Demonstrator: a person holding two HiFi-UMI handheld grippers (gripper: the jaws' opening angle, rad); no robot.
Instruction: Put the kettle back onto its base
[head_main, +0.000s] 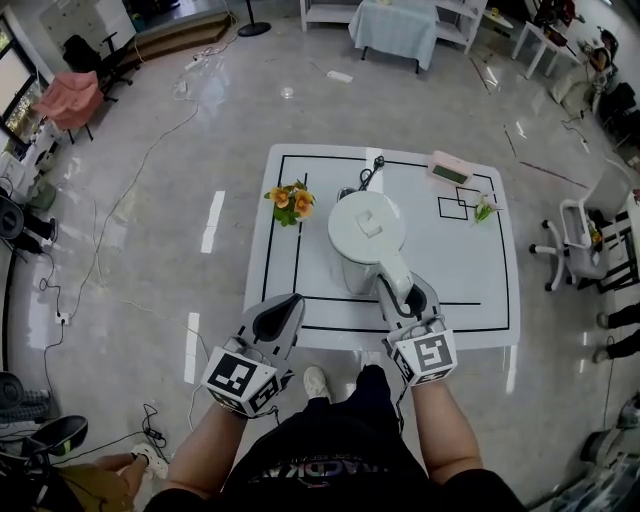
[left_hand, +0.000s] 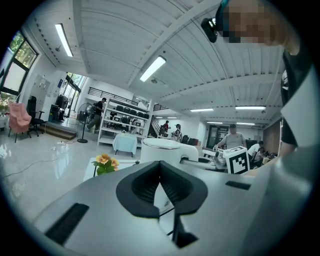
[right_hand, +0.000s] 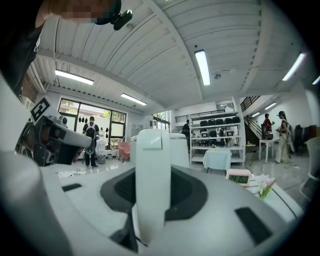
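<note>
The white kettle (head_main: 366, 235) stands upright over the middle of the white table (head_main: 470, 285); whether it touches the table I cannot tell. My right gripper (head_main: 410, 300) is shut on its handle (head_main: 393, 268); in the right gripper view the handle (right_hand: 151, 185) fills the gap between the jaws, with the kettle body (right_hand: 177, 147) behind. A dark bit of the base (head_main: 347, 192) and its black cord (head_main: 369, 177) show just beyond the lid. My left gripper (head_main: 283, 308) is shut and empty at the table's near edge, left of the kettle (left_hand: 162, 150).
A pot of orange flowers (head_main: 291, 200) sits left of the kettle. A pink clock (head_main: 449, 170) and a small flower (head_main: 485, 210) are at the far right corner. An office chair (head_main: 575, 245) stands right of the table. Cables lie on the floor to the left.
</note>
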